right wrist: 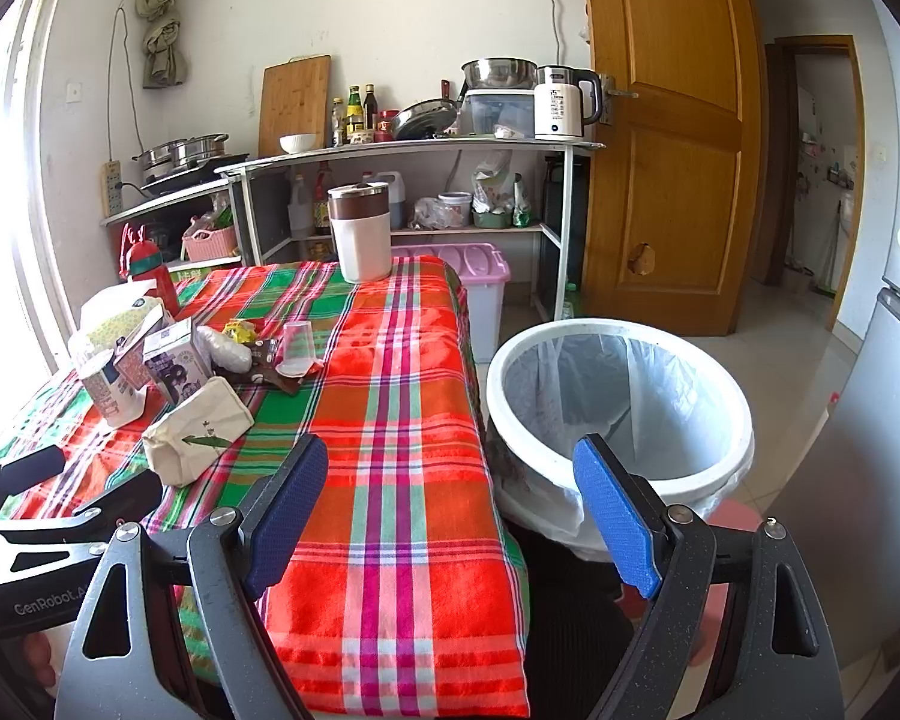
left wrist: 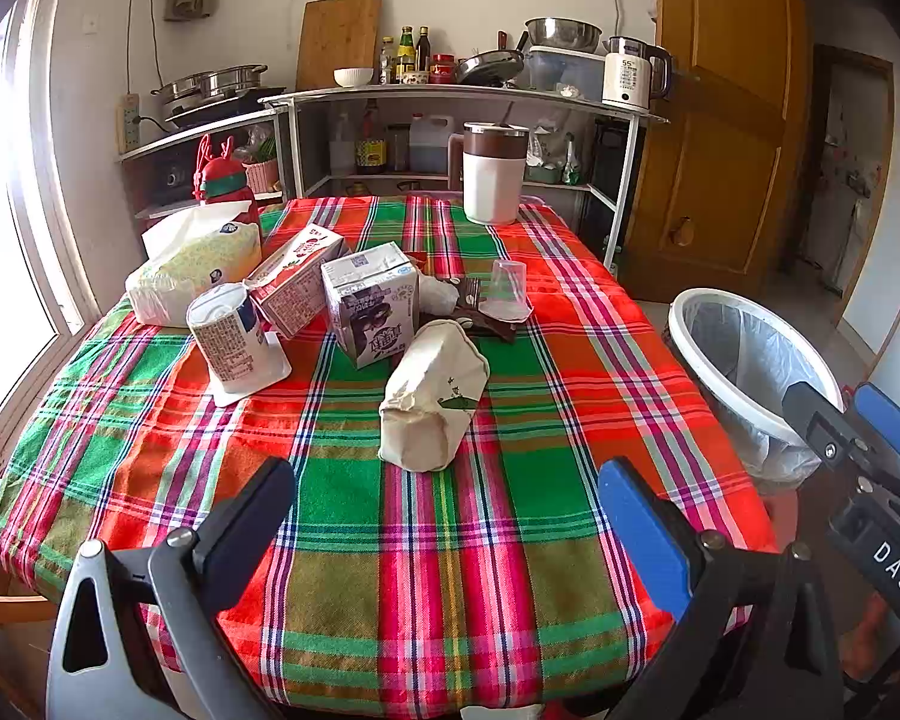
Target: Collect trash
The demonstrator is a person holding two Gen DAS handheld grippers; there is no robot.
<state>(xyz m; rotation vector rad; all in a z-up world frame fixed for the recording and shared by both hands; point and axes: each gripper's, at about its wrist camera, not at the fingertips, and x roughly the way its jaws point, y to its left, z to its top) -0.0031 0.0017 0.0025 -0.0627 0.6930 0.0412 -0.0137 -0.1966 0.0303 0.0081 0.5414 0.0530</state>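
The cream paper carton (left wrist: 435,399) lies on its side on the worktop (left wrist: 390,570), straight ahead of the left gripper (left wrist: 447,510), whose fingers (left wrist: 642,534) stand wide apart and empty. The carton's long axis runs nearly along the line of approach, its squashed end toward the fingers and tipped a little to the left, so closing across its narrow width looks workable with little turning. The left gripper is the nearer of the two; the right gripper (right wrist: 450,510), fingers also spread wide and holding nothing, points past the worktop's edge toward the lined white bin (right wrist: 618,414), which stands off the worktop to the right of the carton.

Behind the carton stand a purple milk box (left wrist: 371,309), a red-and-white box (left wrist: 297,276) and an upturned yoghurt cup (left wrist: 231,336), close together. Right of the milk box, behind the carton, sit a clear plastic cup (left wrist: 506,288) and a dark wrapper (left wrist: 480,312). A tissue pack (left wrist: 195,267) lies further left. Nothing lies between the fingers and the carton; the milk box just behind it is what an overshoot would probably knock.
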